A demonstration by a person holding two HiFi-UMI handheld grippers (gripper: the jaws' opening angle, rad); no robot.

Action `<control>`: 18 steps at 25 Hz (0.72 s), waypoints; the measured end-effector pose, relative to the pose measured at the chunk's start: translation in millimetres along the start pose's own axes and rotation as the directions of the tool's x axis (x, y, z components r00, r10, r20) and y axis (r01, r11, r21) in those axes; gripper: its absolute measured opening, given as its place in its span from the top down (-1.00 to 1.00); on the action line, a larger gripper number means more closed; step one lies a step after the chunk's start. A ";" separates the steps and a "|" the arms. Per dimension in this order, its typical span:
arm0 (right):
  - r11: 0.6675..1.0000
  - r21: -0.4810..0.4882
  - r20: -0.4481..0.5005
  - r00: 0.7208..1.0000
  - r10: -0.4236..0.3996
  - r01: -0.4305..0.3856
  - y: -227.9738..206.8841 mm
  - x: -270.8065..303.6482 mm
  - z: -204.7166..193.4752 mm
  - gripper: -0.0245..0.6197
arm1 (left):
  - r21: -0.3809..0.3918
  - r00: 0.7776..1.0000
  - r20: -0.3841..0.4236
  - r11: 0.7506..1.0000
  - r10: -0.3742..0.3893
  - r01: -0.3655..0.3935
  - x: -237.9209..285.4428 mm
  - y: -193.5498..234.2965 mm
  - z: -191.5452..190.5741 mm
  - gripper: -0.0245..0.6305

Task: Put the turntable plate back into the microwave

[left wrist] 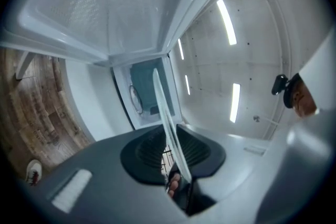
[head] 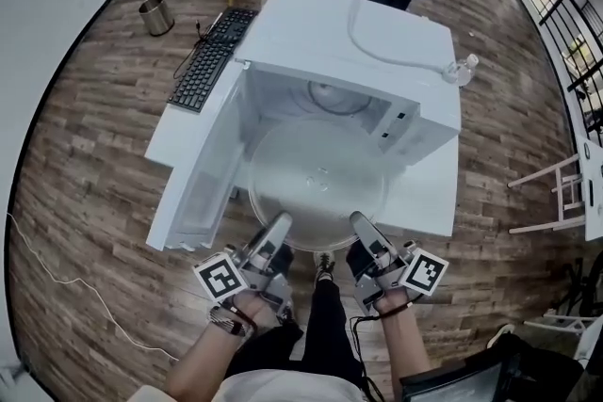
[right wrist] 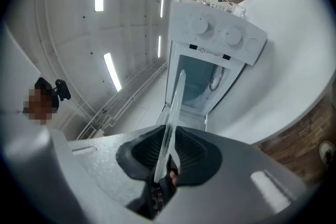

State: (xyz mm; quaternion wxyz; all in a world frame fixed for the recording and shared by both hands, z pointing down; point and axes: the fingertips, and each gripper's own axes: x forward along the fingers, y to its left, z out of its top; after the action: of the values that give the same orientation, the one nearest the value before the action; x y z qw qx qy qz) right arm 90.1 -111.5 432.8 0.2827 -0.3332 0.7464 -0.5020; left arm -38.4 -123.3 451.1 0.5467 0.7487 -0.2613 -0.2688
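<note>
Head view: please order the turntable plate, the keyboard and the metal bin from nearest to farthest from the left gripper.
1. turntable plate, held in the left gripper.
2. keyboard, on the table, upper left.
3. metal bin, on the floor beyond.

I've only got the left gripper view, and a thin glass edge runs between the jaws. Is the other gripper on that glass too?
Observer: Yes. The right gripper is shut on the round clear glass turntable plate, on the same near rim as the left gripper.
Operator: Where does the door stand relative to the plate?
Observer: In the head view the white microwave has its door swung wide open, to the plate's left.
Operator: Anything else close to that door?
Observer: A black keyboard lies on the white table, behind the open door and left of the microwave.
</note>
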 end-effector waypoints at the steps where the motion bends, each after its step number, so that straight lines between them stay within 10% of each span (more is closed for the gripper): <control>1: 1.000 0.002 -0.004 1.000 0.000 0.000 -5.2 3.7 1.3 0.74 | 0.002 1.000 0.002 1.000 0.002 -0.002 2.7 4.9 2.2 0.70; 8: 1.000 -0.015 -0.025 1.000 0.000 0.000 -37.9 23.4 22.0 0.73 | 0.106 0.999 -0.013 0.994 0.036 -0.034 30.2 34.5 17.3 0.69; 18: 1.000 0.009 -0.008 1.000 -0.015 0.015 -75.1 51.0 39.7 0.73 | 0.022 1.000 0.016 0.999 0.025 -0.025 60.9 62.6 34.4 0.69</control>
State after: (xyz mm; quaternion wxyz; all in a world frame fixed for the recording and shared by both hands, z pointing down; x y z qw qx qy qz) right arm 104.7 -194.3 485.5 0.2775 -0.3354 0.7427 -0.5089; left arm -24.4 -205.0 495.1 0.5395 0.7494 -0.2779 -0.2648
